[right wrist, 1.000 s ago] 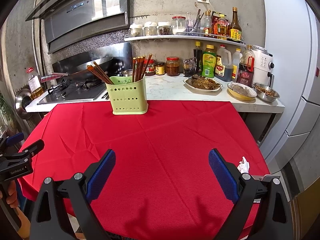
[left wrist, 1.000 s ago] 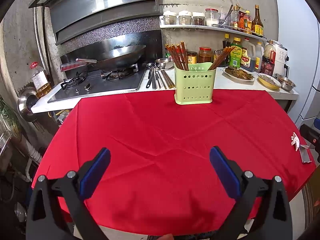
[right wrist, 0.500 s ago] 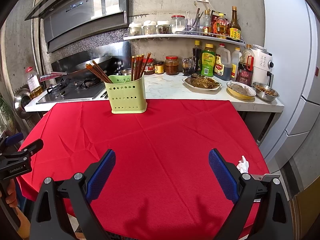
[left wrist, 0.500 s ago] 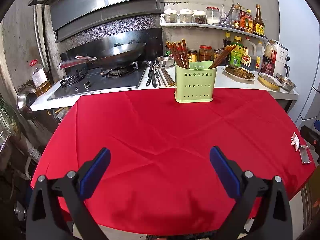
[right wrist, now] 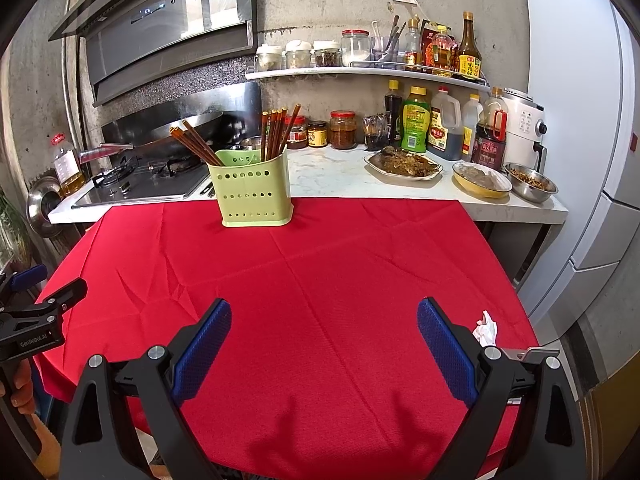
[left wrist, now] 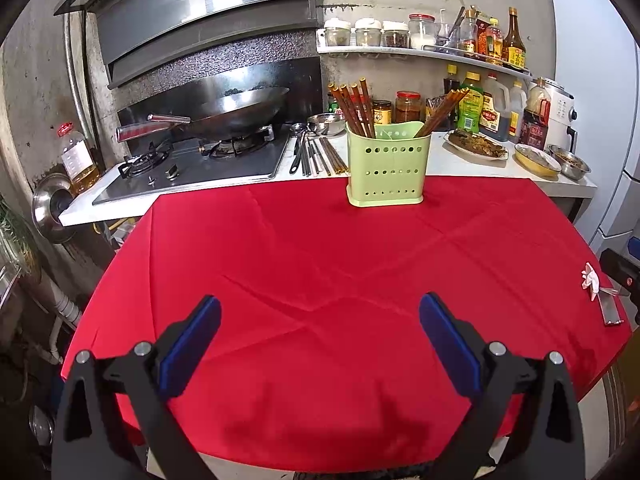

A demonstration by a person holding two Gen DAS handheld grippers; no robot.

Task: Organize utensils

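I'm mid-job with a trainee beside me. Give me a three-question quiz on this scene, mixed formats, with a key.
1. True or false: the right tool grips a chopstick.
2. The pale green perforated plastic utensil holder stands on: A) the grey gas stove top; B) the red tablecloth; C) the wall shelf of jars.
3. Fill in: the loose metal utensils lie on the white counter between the stove top and the ____.

Key: 1 false, both the right and the left tool are open and empty. 2 B. 3 holder.
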